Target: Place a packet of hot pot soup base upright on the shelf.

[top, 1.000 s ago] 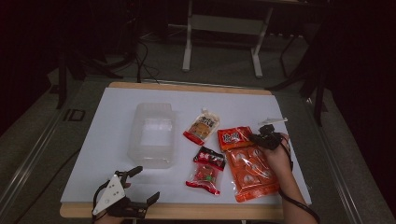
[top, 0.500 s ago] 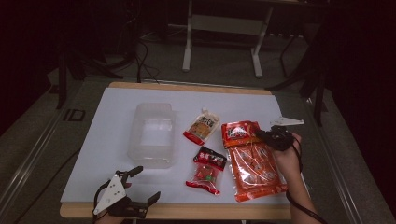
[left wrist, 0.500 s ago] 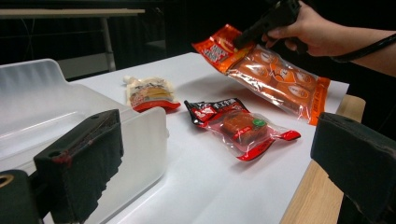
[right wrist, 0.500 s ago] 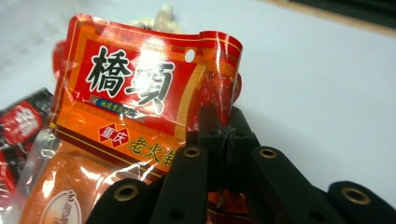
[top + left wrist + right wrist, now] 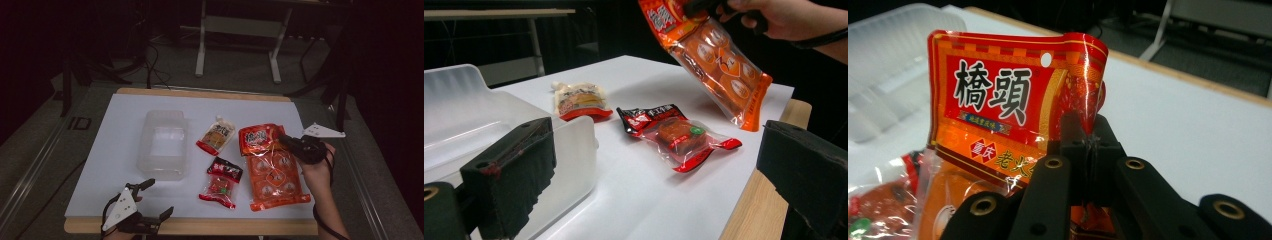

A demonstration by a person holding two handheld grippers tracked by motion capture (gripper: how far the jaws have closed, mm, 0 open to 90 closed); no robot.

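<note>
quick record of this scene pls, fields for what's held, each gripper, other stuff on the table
held item: large orange snack bag, pinched at its red top edge, lifted off the table
right hand-held gripper: shut on the bag's top
left hand-held gripper: open, holding nothing, at the near table edge
clear plastic container: empty, on the white table, left of the packets
small tan pouch: flat, beside the container
red-and-black packet: flat, nearer the front edge

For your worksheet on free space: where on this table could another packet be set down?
Bare white mat lies left of the clear container, and along the far edge behind the packets. Crowded: between the container and the large orange packet.
</note>
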